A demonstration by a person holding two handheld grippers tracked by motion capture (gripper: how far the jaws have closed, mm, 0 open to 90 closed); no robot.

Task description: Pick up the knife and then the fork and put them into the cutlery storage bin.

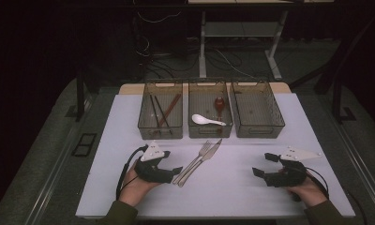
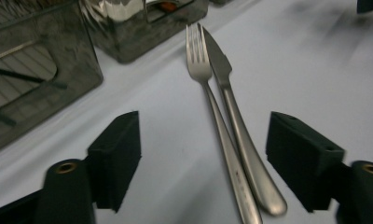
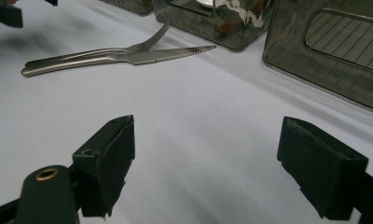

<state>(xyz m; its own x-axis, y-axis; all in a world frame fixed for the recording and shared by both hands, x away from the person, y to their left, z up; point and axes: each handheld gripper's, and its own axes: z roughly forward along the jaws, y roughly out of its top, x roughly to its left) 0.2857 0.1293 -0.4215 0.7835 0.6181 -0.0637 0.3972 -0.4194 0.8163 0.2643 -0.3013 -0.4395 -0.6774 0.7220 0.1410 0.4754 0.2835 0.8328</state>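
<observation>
Left hand-held gripper (image 2: 203,158) released, straddling fork (image 2: 208,107) and knife (image 2: 236,126) handles: stiff, slick steel, lying flat; pinch fork mid-handle.

The high view looked forward and down from above the person's side, well back, taking in the whole white worktop (image 1: 129,117) and the floor beyond it; the left gripper view rode low and close, facing along its own fingers (image 2: 119,158) to the fork (image 2: 208,107) and knife (image 2: 236,126) lying between them; the right gripper view sat equally low, facing across bare worktop, the same fork (image 3: 147,44) and knife (image 3: 166,55) well beyond its fingers (image 3: 107,161); all three views shared that cutlery and the dark bins (image 1: 209,129) behind it.
</observation>
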